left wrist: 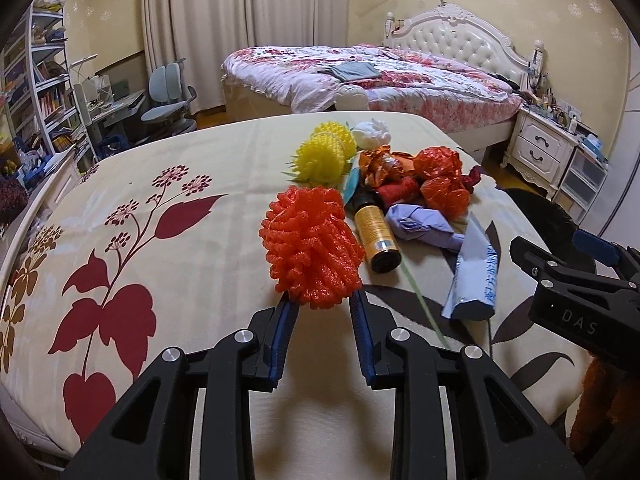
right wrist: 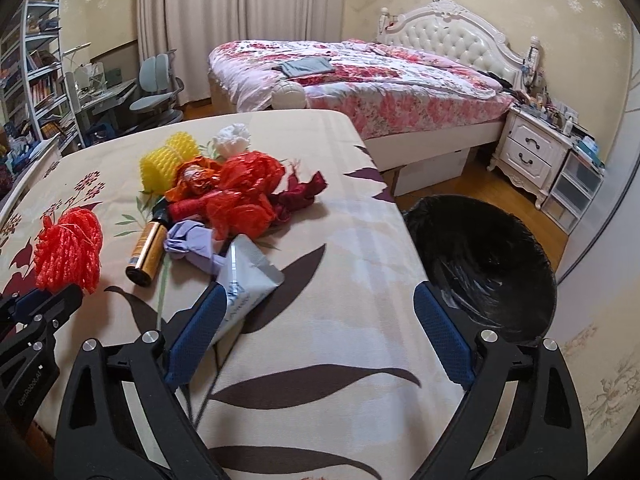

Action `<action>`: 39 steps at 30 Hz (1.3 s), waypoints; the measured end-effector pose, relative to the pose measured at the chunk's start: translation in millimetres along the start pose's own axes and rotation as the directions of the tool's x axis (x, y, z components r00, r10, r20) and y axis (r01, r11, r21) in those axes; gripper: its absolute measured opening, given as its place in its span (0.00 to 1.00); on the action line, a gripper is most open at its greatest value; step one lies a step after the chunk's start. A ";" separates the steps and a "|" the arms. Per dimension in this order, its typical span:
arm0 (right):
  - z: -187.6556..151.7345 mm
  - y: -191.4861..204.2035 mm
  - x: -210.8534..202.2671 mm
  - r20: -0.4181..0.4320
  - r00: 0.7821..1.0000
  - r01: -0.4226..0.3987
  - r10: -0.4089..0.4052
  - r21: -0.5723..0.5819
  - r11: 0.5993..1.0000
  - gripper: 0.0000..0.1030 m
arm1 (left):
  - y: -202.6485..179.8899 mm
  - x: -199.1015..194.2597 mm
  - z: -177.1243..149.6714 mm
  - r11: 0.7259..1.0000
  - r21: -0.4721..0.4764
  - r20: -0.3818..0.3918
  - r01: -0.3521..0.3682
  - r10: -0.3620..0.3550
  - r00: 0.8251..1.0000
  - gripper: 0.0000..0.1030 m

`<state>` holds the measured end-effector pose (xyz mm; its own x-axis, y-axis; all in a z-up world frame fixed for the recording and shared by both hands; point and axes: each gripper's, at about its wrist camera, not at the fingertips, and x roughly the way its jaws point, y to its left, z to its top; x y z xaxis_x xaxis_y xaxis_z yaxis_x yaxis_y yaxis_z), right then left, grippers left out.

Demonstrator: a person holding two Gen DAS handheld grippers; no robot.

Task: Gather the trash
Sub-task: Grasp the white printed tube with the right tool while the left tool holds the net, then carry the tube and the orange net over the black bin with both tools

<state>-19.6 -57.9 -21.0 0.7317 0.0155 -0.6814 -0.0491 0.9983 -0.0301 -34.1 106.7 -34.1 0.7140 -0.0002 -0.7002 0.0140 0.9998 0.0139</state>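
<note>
Orange foam netting [left wrist: 310,246], bunched into a ball: held at its lower edge between the blue pads of the left gripper [left wrist: 322,300], which is closed on it above the floral mattress cover [left wrist: 168,184]. From the right wrist view the same netting [right wrist: 68,250] shows at the far left, above the left gripper's black body; the contact point itself is masked there.

Trash pile, just beyond the held netting and resting on the cover:
- gold spray can [left wrist: 376,238], lying on its side, base toward the camera; its cap end is buried under other items.
- lilac crumpled wrapper [left wrist: 424,226], touching the can.
- pale blue packet [left wrist: 474,280], nearest the right gripper; its print is too small to read.
- yellow foam netting [left wrist: 324,152], two lumps at the far side.
- white wad [left wrist: 372,134], beyond the yellow lumps.
- red plastic bags [left wrist: 440,178], crumpled, overlapping; how many cannot be told.

Right gripper [right wrist: 320,322]: fingers spread wide, holding nothing. Its left pad [right wrist: 196,340] overlaps the pale blue packet in view; whether it touches cannot be told.

Black-lined bin [right wrist: 486,264]: on the floor beside the mattress edge, to the right of the right gripper, partly cut off by its right finger.
</note>
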 end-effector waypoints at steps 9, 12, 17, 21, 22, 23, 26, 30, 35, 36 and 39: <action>0.5 35.3 16.4 -0.072 0.995 -0.068 0.065 -0.050 0.996 0.77 | 21.1 2.9 -5.0 0.999 -0.038 -0.001 -0.022 0.022 1.000 0.29; -4.6 33.6 20.9 -0.119 0.987 -0.113 0.109 -0.032 0.993 0.64 | 21.8 1.8 -4.3 0.999 -0.040 0.007 -0.021 0.021 1.000 0.29; -7.4 23.6 21.0 -0.137 0.979 -0.153 0.153 0.010 0.988 0.47 | 20.4 1.2 -3.5 0.999 -0.044 0.011 -0.011 0.012 1.000 0.29; -9.9 21.6 19.3 -0.139 0.976 -0.168 0.168 0.013 0.986 0.41 | 18.2 0.4 -2.0 0.999 -0.046 0.013 -0.004 0.005 1.000 0.29; -10.3 21.8 18.7 -0.137 0.976 -0.169 0.169 0.013 0.986 0.40 | 17.8 0.0 -1.7 0.999 -0.046 0.014 -0.003 0.004 1.000 0.29; -10.6 22.4 18.1 -0.136 0.976 -0.170 0.170 0.012 0.985 0.39 | 17.2 -0.6 -1.5 0.999 -0.045 0.015 -0.002 0.003 1.000 0.28; -11.9 21.8 14.8 -0.130 0.975 -0.179 0.179 0.011 0.984 0.36 | 15.1 -2.7 0.2 0.999 -0.044 0.021 0.002 -0.001 1.000 0.28; -12.7 20.1 10.1 -0.117 0.978 -0.174 0.173 0.002 0.985 0.34 | 11.5 -7.6 2.8 0.999 -0.040 0.036 0.011 -0.009 0.999 0.28; -10.2 10.9 3.7 -0.097 0.982 -0.163 0.163 0.007 0.987 0.33 | 2.9 -12.5 7.2 0.999 -0.034 0.048 0.029 -0.027 0.998 0.28; -9.3 8.5 2.3 -0.091 0.983 -0.160 0.160 0.008 0.987 0.33 | 0.7 -13.6 8.2 0.999 -0.032 0.052 0.034 -0.033 0.998 0.28; -5.7 -1.0 -1.9 -0.072 0.987 -0.144 0.144 0.013 0.990 0.33 | -7.3 -16.4 12.3 0.998 -0.021 0.065 0.052 -0.051 0.997 0.28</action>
<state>-24.8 -59.2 -23.8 0.6665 0.1552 -0.7292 -0.1448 0.9864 0.0776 -37.3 99.1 -13.9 0.7566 -0.0524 -0.6518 0.0364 0.9986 -0.0381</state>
